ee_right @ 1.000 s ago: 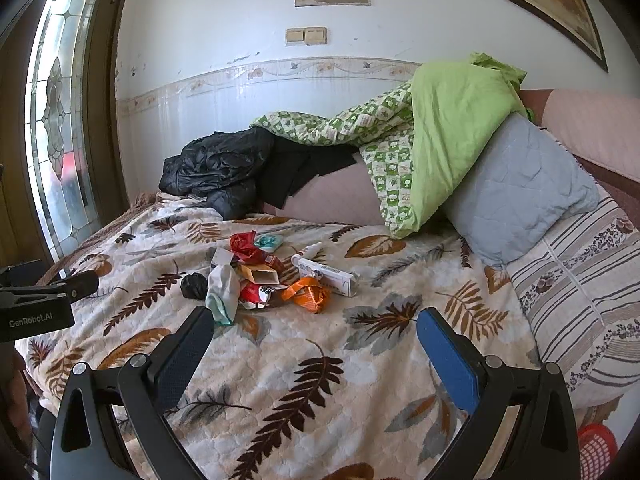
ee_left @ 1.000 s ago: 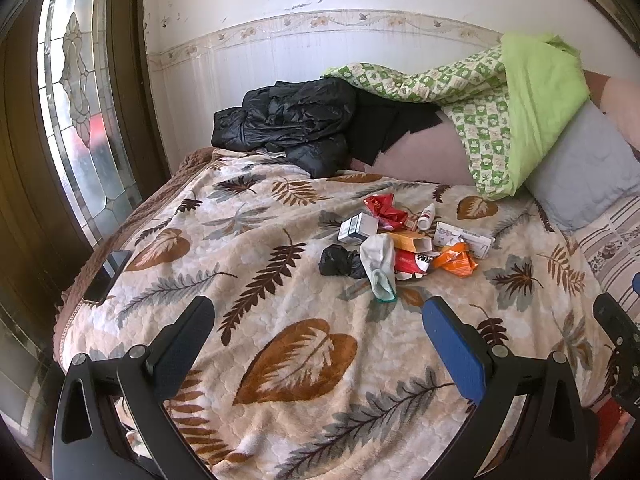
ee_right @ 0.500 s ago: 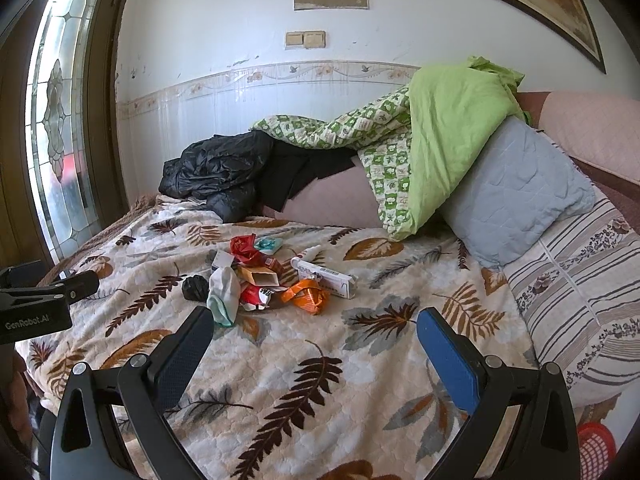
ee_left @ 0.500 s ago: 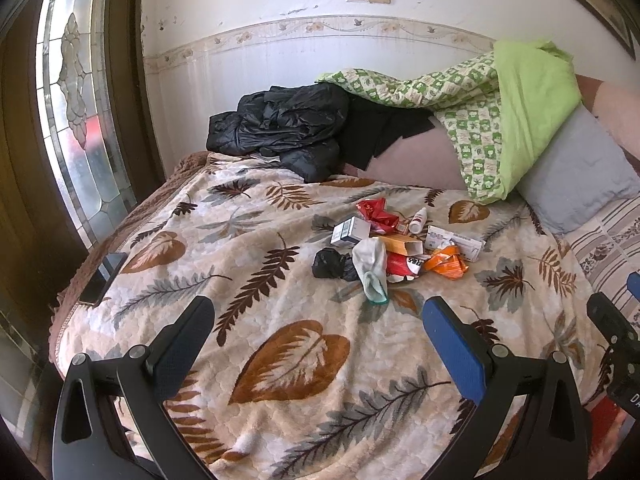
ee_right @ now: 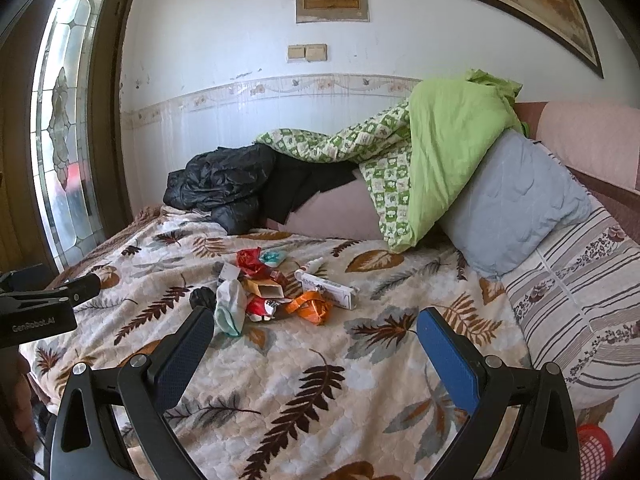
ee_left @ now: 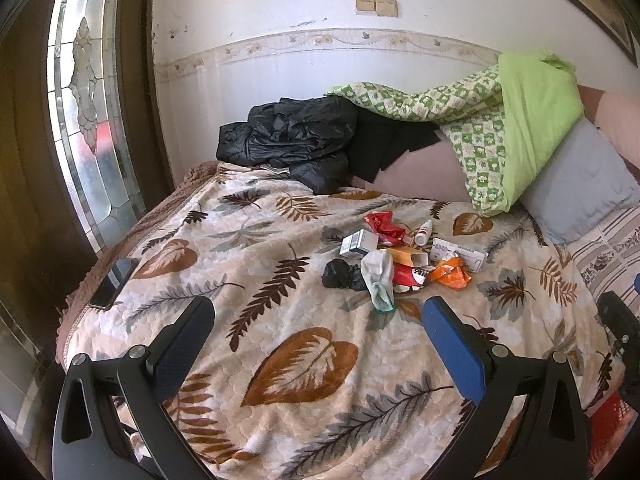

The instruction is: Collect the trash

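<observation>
Heap of crumpled wrappers, cartons and a white sock (ee_left: 400, 264) mid-bed on leaf-print blanket (ee_left: 280, 360); left claw (ee_left: 318, 334) and right claw (ee_right: 316, 344) spread wide, empty, well short — risk: snagging plush blanket or scattering loose pieces.

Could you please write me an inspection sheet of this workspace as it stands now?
Surface: leaf-patterned blanket covering the bed, rumpled.
Job's things: trash pile mid-bed: red wrapper, orange wrapper, long white box, small white bottle, crumpled black bag.
Clutter: black jacket, green quilt, grey pillow, phone at the bed's edge.
Grippers: left gripper open, empty, short of the pile; right gripper open, empty.
Cables: nothing seen.
Surroundings: leaded-glass window, wall switches, red basket beside the bed.
</observation>
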Available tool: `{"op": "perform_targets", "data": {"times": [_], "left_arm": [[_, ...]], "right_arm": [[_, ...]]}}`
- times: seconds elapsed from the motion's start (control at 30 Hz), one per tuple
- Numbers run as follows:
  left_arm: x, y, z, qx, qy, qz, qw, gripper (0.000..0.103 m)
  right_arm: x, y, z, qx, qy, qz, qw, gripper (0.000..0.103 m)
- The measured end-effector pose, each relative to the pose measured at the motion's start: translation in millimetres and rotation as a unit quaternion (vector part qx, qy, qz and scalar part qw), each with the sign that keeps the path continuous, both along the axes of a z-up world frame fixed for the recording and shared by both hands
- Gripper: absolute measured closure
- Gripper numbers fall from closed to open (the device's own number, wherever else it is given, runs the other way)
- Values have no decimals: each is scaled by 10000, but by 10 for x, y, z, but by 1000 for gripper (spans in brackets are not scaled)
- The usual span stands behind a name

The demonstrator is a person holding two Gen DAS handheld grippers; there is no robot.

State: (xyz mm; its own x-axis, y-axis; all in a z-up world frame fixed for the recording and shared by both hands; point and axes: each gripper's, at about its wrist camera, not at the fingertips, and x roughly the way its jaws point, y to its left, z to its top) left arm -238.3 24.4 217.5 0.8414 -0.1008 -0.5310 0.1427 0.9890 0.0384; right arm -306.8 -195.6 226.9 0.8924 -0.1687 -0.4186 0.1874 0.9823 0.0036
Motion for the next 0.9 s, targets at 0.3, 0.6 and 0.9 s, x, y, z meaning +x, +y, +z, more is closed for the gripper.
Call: {"op": "perform_targets", "data": {"times": [0.3, 0.6, 0.9], "left_arm": [[-26, 184, 126, 111, -177, 180, 9996, 0], [210, 444, 51, 358, -198, 367, 9985, 0], [531, 333, -247, 470, 63, 380, 9981, 0]], "right_arm": [[-141, 59, 83, -18, -106, 146, 9998, 1], [135, 39, -38, 145, 44, 234, 9996, 1], [463, 26, -272, 97, 288, 364, 9989, 1]]}}
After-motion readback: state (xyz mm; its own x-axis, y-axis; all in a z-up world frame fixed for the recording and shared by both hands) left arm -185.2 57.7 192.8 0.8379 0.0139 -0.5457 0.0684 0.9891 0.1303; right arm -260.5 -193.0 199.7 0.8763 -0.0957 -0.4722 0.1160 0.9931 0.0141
